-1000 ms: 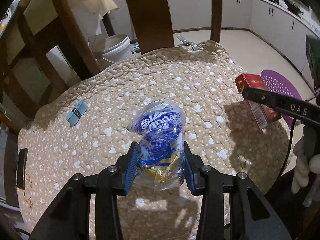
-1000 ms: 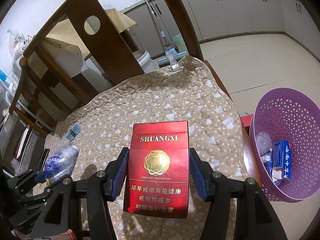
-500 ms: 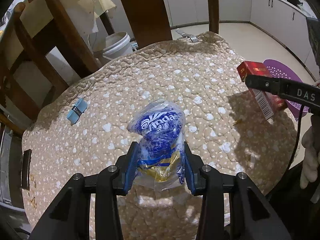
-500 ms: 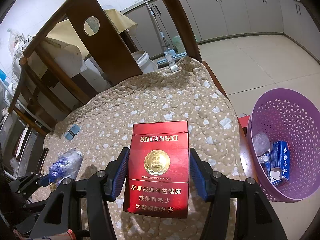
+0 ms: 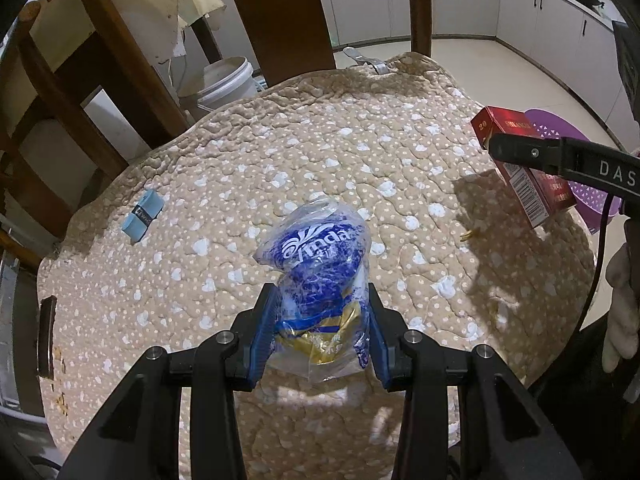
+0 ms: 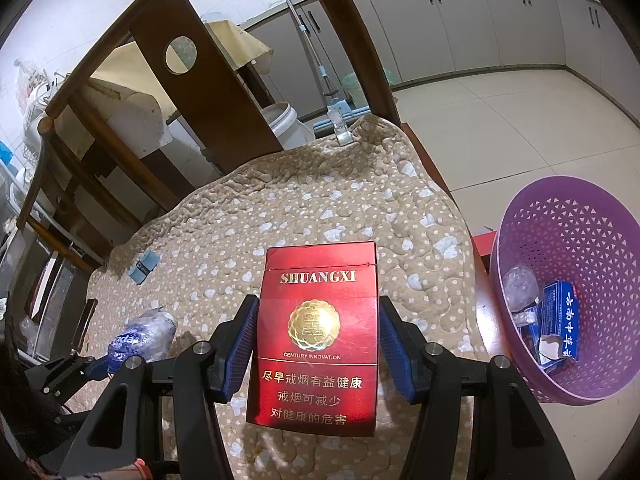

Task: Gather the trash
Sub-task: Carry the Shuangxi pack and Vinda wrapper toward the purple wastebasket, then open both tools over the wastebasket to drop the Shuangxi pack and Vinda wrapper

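My left gripper (image 5: 318, 332) is shut on a crumpled blue and clear plastic wrapper (image 5: 316, 268), held above the quilted beige table cover (image 5: 280, 160). My right gripper (image 6: 316, 336) is shut on a red cigarette box (image 6: 316, 336), held upright over the table's right part. The box also shows in the left wrist view (image 5: 524, 168), and the wrapper in the right wrist view (image 6: 144, 334). A purple trash basket (image 6: 600, 384) stands on the floor right of the table with a blue box (image 6: 560, 320) and clear plastic inside. A small light blue packet (image 5: 143, 217) lies on the table's left part.
Dark wooden chairs (image 6: 208, 80) stand behind the table. A white bucket (image 5: 228, 84) stands on the floor beyond them. A metal clip (image 6: 344, 128) holds the cover at the far edge. Grey cabinets (image 6: 460, 20) line the far wall.
Both grippers have lifted slightly with their loads still held. In the right wrist view the basket has shifted a little left, closer to the box.
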The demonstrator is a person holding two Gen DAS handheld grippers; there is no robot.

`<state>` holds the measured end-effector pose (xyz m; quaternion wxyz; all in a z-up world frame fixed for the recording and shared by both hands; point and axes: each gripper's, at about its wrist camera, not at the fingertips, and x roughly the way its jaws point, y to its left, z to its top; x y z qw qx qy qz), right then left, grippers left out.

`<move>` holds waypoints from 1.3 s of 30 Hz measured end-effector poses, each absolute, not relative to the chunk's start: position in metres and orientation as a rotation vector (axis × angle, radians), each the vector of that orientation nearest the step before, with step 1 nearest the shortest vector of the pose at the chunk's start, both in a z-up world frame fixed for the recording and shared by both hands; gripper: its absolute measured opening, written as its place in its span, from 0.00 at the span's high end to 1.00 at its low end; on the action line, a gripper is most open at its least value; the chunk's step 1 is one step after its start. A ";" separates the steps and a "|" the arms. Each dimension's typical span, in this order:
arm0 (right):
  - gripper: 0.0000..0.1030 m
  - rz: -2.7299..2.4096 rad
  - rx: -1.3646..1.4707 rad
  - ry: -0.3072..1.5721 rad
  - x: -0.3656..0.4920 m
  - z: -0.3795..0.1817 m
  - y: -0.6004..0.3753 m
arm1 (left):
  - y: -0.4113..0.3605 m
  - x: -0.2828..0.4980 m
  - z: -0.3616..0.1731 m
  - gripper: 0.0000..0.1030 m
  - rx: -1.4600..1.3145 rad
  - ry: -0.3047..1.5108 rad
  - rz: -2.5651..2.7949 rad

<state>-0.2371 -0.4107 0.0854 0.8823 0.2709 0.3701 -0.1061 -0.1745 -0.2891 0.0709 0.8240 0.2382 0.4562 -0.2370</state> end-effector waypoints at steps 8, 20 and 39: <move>0.39 -0.239 0.570 0.742 -0.244 0.092 -0.419 | -0.289 -0.173 0.072 0.61 0.497 0.980 -0.521; 0.39 -0.279 0.604 0.706 -0.261 0.094 -0.437 | -0.298 -0.176 0.071 0.61 0.498 0.987 -0.551; 0.39 -0.441 0.691 0.620 -0.305 0.100 -0.499 | -0.363 -0.188 0.094 0.61 0.509 0.922 -0.729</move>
